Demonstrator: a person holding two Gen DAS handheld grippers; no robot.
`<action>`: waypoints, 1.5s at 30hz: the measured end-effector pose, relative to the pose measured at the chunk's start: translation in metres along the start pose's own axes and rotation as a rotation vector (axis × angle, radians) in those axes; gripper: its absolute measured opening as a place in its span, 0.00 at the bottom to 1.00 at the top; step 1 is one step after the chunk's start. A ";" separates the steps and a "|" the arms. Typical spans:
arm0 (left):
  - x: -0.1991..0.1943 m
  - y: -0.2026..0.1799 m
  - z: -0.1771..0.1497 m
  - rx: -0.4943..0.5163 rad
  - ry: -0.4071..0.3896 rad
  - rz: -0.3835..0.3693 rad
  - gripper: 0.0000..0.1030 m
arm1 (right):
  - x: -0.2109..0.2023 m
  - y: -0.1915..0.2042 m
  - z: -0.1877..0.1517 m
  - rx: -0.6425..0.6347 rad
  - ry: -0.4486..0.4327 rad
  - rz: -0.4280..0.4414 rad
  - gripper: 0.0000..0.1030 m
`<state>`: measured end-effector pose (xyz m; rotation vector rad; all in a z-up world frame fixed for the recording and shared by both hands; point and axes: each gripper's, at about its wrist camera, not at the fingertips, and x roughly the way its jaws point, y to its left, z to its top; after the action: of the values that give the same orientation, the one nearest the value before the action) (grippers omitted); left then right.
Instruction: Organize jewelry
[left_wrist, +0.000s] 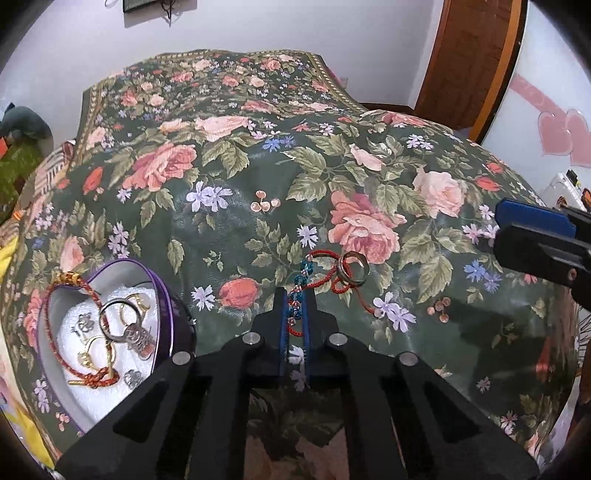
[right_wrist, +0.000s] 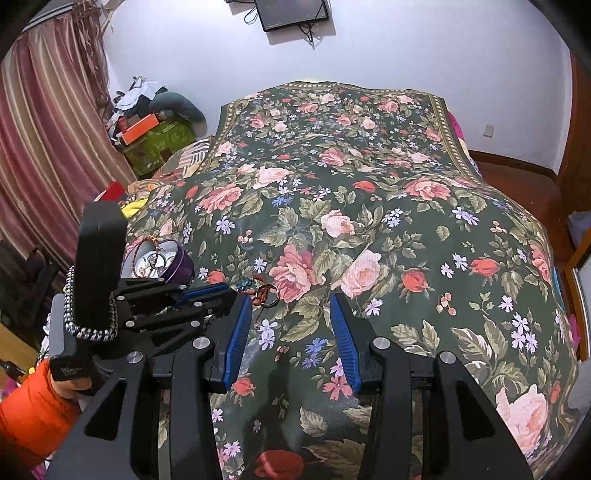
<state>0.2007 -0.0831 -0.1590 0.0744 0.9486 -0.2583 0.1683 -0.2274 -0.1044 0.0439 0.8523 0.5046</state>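
Purple heart-shaped tin (left_wrist: 168, 295) at near left holds most pieces; left gripper (left_wrist: 295, 306) pinches teal beaded bracelet (left_wrist: 301, 284); right gripper (right_wrist: 291, 314) gapes

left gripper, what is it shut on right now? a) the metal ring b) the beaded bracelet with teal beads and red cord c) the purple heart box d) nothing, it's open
b: in the left wrist view the left gripper is pinched on the beaded bracelet, whose red cord runs on to the metal ring lying on the floral cloth, apart from the purple heart box.
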 end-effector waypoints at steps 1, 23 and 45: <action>-0.005 -0.002 -0.001 0.007 -0.016 0.008 0.05 | 0.000 0.000 0.000 -0.001 0.000 -0.001 0.39; -0.111 0.040 0.006 -0.097 -0.293 -0.034 0.05 | 0.069 0.041 0.010 -0.211 0.221 -0.056 0.39; -0.123 0.053 0.002 -0.128 -0.318 -0.010 0.05 | 0.070 0.057 0.013 -0.263 0.213 -0.052 0.19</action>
<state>0.1473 -0.0094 -0.0604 -0.0878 0.6471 -0.2104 0.1929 -0.1445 -0.1323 -0.2770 0.9853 0.5758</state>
